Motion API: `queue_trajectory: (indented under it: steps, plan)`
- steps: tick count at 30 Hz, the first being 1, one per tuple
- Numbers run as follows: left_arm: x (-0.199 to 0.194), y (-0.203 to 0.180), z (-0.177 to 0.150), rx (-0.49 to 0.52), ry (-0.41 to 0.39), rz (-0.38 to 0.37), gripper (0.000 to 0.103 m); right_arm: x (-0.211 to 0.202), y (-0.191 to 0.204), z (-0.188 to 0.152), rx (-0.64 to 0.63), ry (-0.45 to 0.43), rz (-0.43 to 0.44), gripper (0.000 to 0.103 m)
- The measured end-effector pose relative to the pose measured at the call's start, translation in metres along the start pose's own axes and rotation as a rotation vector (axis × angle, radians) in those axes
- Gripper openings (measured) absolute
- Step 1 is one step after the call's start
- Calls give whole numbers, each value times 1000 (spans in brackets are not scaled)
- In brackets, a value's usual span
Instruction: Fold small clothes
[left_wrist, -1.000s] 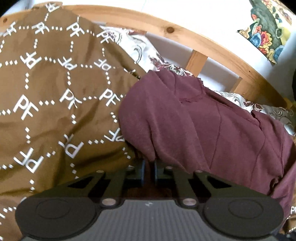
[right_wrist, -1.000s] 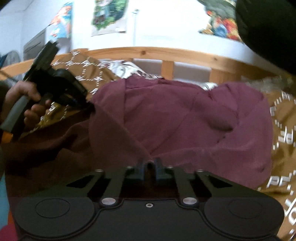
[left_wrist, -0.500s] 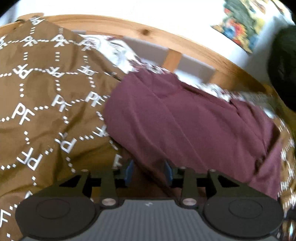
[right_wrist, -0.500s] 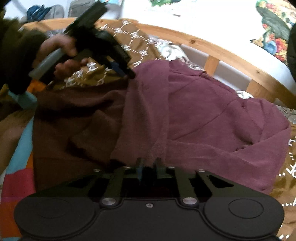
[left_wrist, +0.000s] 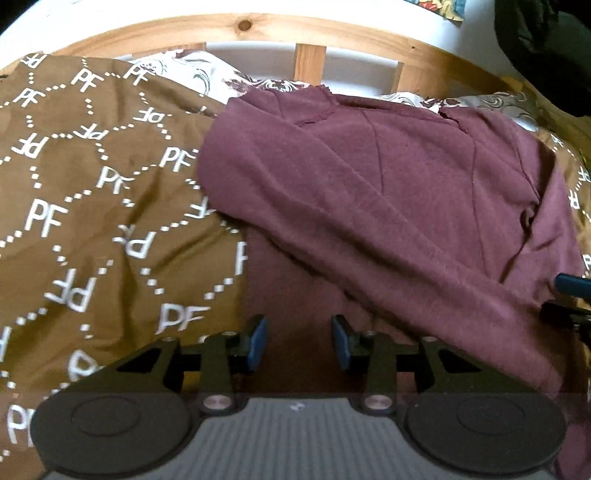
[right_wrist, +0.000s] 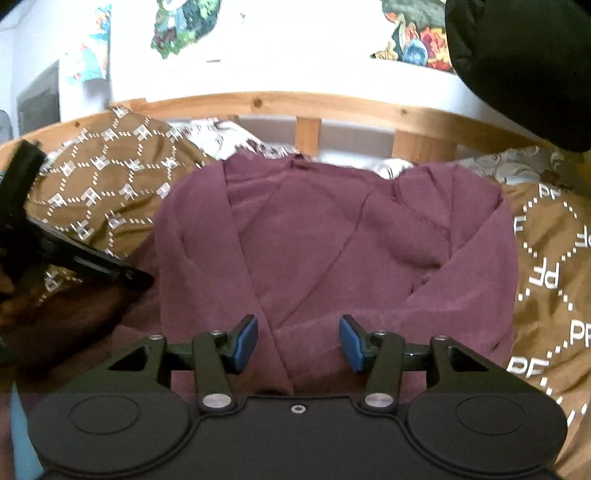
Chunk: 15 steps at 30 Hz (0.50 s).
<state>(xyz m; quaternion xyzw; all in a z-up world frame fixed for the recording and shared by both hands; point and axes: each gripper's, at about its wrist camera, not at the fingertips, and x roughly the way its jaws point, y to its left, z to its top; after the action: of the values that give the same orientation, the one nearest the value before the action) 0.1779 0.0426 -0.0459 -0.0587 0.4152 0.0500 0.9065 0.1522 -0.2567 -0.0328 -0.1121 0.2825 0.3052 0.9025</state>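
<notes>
Left hand-held gripper (left_wrist: 299, 341) and right hand-held gripper (right_wrist: 298, 342) both spread wide, holding nothing. Maroon garment (right_wrist: 332, 251) lies on brown PF-print bedspread (left_wrist: 92, 206); wooden bed rail (right_wrist: 280, 105) at 12 o'clock, posters (right_wrist: 177, 22) on wall.

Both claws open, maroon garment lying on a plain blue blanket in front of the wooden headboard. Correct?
Not quite. The blanket is brown with a white PF print, not plain blue; both wrist views show it. The rest holds: the left claw and right claw are open, and the maroon garment lies in front of the wooden headboard.
</notes>
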Motion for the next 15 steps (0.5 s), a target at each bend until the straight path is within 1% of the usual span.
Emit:
queue_trajectory:
  steps: [3, 4, 5, 7, 9, 10, 13, 14, 15]
  plan:
    - [-11, 8, -8, 33, 5, -18, 43, 11, 6, -11, -29, 53, -42, 42]
    - [-15, 11, -11, 44, 1, -27, 43, 12, 6, -14, -29, 62, -54, 37]
    - [-19, 13, -15, 53, -1, -30, 43, 12, 6, -16, -21, 69, -59, 34]
    - [-22, 18, -21, 62, 10, -16, 43, 11, 5, -19, 5, 67, -54, 34]
    - [-20, 26, -27, 43, 40, -13, 30, 11, 6, -19, 13, 67, -55, 34]
    - [-21, 29, -29, 29, 35, -18, 28, 11, 7, -20, 13, 67, -57, 34]
    - [-29, 41, -25, -27, 11, -57, 28, 13, 8, -20, 29, 71, -56, 35]
    - [-30, 44, -21, -42, 1, -63, 28, 13, 8, -20, 38, 68, -56, 38]
    - [-32, 48, -17, -55, -14, -67, 32, 12, 8, -20, 47, 64, -55, 41]
